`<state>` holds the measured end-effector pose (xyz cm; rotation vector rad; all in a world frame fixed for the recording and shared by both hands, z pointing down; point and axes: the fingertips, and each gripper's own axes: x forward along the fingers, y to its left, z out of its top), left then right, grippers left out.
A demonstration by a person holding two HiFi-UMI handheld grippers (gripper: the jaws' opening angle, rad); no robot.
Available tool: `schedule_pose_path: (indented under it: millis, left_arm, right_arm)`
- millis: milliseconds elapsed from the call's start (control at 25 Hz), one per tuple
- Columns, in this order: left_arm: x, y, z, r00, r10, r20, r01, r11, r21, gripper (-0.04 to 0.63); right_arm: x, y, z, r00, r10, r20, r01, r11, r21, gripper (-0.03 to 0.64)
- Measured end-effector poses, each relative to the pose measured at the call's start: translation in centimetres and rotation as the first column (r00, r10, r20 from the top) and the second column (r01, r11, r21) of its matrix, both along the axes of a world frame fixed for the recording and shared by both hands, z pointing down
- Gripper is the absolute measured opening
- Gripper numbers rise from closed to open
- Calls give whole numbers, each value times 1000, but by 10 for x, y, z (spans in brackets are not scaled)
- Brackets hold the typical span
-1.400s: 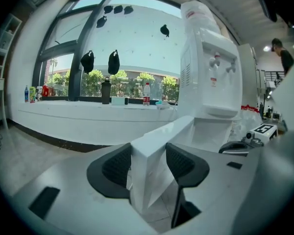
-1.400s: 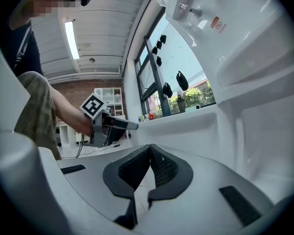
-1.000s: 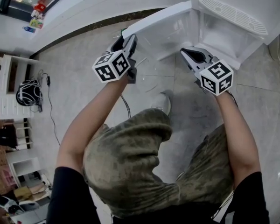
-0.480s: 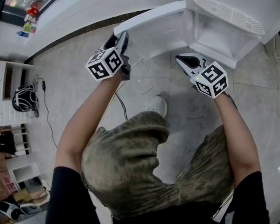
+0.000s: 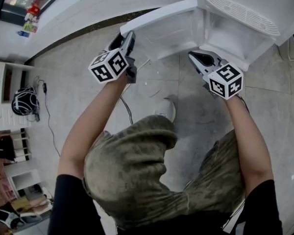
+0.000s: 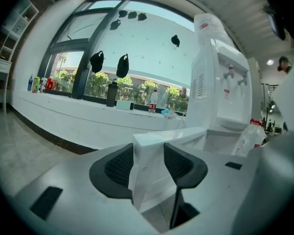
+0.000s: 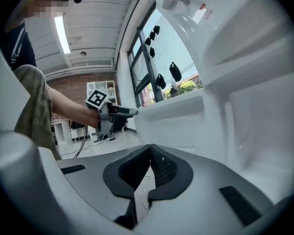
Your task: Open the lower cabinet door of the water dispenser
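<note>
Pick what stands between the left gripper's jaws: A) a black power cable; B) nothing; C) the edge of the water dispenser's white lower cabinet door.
C: the left gripper view shows the white lower cabinet door edge-on between the pads of the left gripper, whose jaws have just been closing on it.

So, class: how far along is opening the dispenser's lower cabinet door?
Done: the cabinet door stands swung wide, the cabinet interior exposed. In hand: the left gripper, jaws just closing, clamps the door's edge. The right gripper is shut, empty. Left: probably only letting go.
</note>
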<state>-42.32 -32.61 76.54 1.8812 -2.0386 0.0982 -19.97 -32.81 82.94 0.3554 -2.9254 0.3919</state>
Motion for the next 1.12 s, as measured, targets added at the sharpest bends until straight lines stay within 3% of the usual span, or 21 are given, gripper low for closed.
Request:
schedule_pose_path:
  millis: [240, 400, 720, 840, 1000, 1120]
  left_arm:
    - [17, 17, -12, 999, 43, 33, -42, 999, -10, 189]
    - [29, 27, -18, 999, 37, -35, -37, 999, -11, 224]
    - [23, 35, -1, 995, 62, -84, -68, 995, -76, 231]
    - [5, 49, -24, 997, 35, -68, -41, 994, -101, 232]
    - [6, 58, -71, 997, 79, -24, -82, 988, -132, 230]
    - [23, 84, -128, 995, 93, 22, -89, 988, -123, 168]
  right_arm:
    - [14, 4, -18, 999, 33, -5, -33, 998, 45, 0]
    - [36, -6, -26, 995, 97, -4, -96, 993, 61, 0]
    - [86, -25, -18, 973, 219, -78, -212, 974, 80, 0]
    - [101, -21, -26, 951, 292, -103, -288, 956, 48, 0]
    - [104, 19, -49, 929, 333, -162, -340, 940, -17, 0]
    - [114, 51, -75, 914, 376, -151, -390, 918, -75, 0]
